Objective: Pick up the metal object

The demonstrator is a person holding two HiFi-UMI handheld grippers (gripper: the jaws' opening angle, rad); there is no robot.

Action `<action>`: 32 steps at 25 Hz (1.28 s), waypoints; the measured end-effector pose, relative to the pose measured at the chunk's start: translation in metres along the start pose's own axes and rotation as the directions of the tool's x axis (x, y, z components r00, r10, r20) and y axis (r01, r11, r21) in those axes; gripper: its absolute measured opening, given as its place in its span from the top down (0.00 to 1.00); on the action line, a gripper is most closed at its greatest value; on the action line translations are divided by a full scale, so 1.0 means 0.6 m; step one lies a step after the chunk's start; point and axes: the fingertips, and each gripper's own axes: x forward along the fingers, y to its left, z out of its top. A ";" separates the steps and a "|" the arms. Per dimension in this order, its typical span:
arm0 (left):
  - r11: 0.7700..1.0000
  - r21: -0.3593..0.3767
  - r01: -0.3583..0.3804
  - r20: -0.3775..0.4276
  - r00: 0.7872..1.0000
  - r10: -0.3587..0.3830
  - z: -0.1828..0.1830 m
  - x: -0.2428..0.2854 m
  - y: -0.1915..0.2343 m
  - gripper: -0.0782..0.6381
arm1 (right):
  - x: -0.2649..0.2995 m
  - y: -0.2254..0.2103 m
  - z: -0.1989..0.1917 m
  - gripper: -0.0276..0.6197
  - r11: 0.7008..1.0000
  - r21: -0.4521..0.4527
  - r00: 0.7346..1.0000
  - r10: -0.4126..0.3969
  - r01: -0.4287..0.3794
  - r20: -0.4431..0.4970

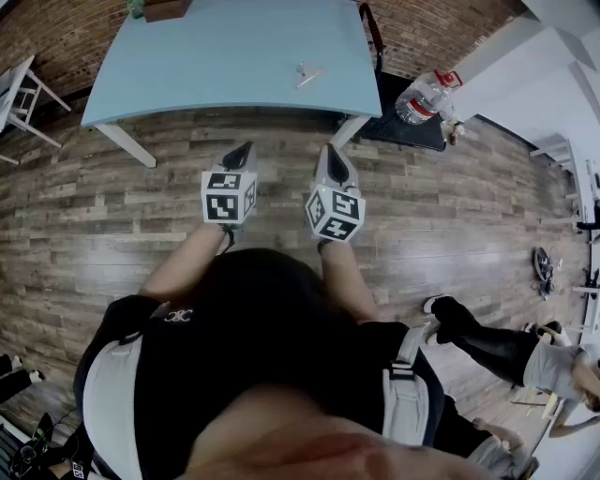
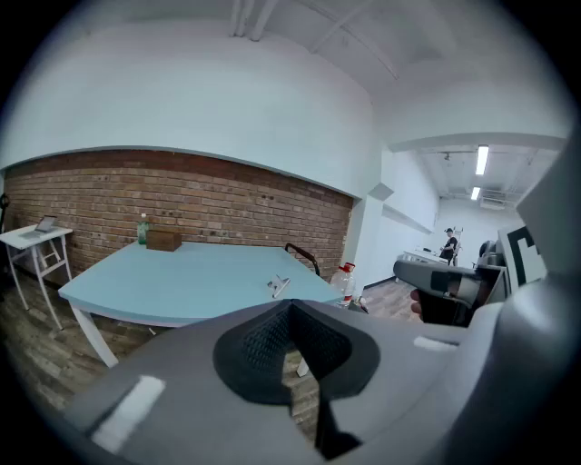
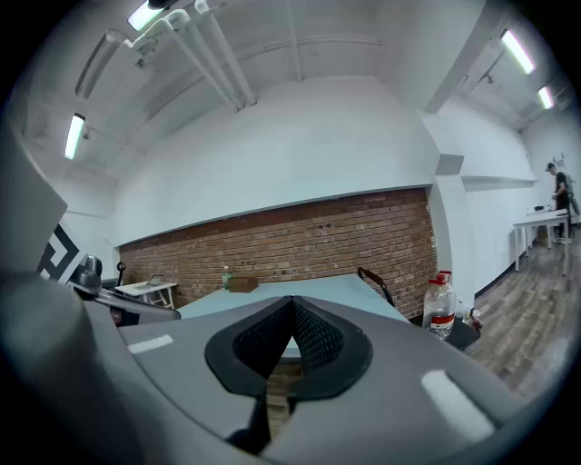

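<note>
- The small silvery metal object point(image 1: 307, 75) is seen lying on the light blue rectangular table point(image 1: 187, 66), on the part of the top towards the right and near the edge that faces the person.
- The metal object is touched by neither gripper; both grippers are held over the wood-plank floor point(image 1: 112, 216), well apart from the table's near edge.
- The left gripper point(image 1: 245, 150) is held with its jaws brought together at the tips, and nothing is seen between them in the left gripper view.
- In that view the metal object point(image 2: 278, 286) is seen just above the closed jaws, farther off on the table top.
- The right gripper point(image 1: 333, 152) is likewise closed tip to tip, with nothing caught between its jaws.
- A brown box point(image 1: 167, 8) is set at the table's far edge, by the red brick wall point(image 2: 227, 204).
- A clear plastic bottle with a red cap point(image 1: 422, 98) is found on a black seat beside the table's right end.
- A small white side table point(image 1: 21, 94) stands to the left of the blue table.
</note>
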 end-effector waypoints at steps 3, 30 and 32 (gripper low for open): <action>1.000 0.010 0.004 0.009 1.000 -0.004 0.001 -0.009 0.001 0.89 | -0.003 0.009 -0.002 0.94 1.000 -0.003 1.000 0.001 -0.001 0.004; 0.998 0.012 0.062 -0.020 0.998 -0.062 -0.029 -0.042 0.110 0.89 | 0.017 0.129 -0.043 0.94 1.000 0.011 1.000 -0.024 0.024 -0.017; 0.997 0.013 0.071 -0.019 0.997 -0.070 -0.025 -0.039 0.117 0.89 | 0.020 0.135 -0.044 0.94 1.000 0.000 0.999 -0.025 0.025 -0.020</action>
